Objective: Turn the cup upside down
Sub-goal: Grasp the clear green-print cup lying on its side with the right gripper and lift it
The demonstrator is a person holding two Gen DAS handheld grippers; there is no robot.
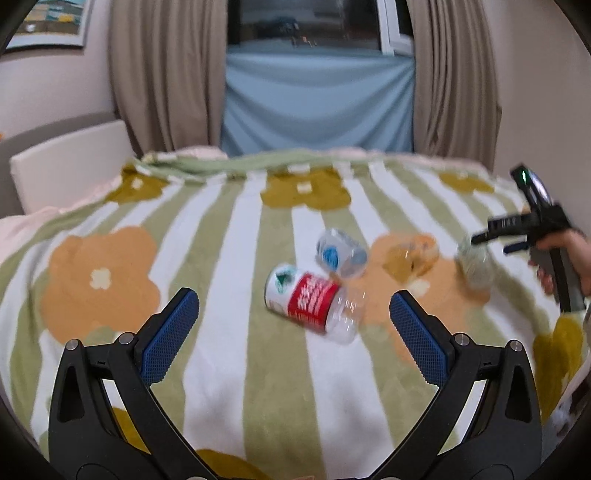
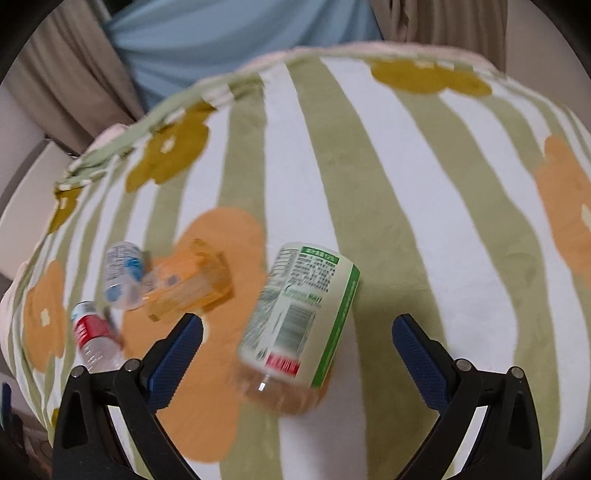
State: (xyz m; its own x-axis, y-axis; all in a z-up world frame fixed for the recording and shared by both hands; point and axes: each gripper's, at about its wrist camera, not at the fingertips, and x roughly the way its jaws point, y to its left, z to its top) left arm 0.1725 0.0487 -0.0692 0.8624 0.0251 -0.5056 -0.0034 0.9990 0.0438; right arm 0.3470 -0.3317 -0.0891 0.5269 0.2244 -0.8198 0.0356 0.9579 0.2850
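Both claws spread, empty: left claw (image 1: 294,325), right claw (image 2: 297,345). Green-label cup (image 2: 303,321) on side on bed (image 2: 424,221); flip unfinished.

Bed (image 1: 229,369) spread with a blanket (image 1: 332,206) striped green and white, dotted with orange and mustard flowers. Behind it, beige curtains (image 1: 162,74) drawn to either side of a dark window (image 1: 303,22), lower part covered by a pale blue sheet (image 1: 314,99). White window frame (image 1: 395,26) at the right edge of the glass. Pale walls; framed picture (image 1: 51,22) hung high at the left. White padded headboard or cushion (image 1: 70,166) beside the bed, left. Soft, even indoor light.
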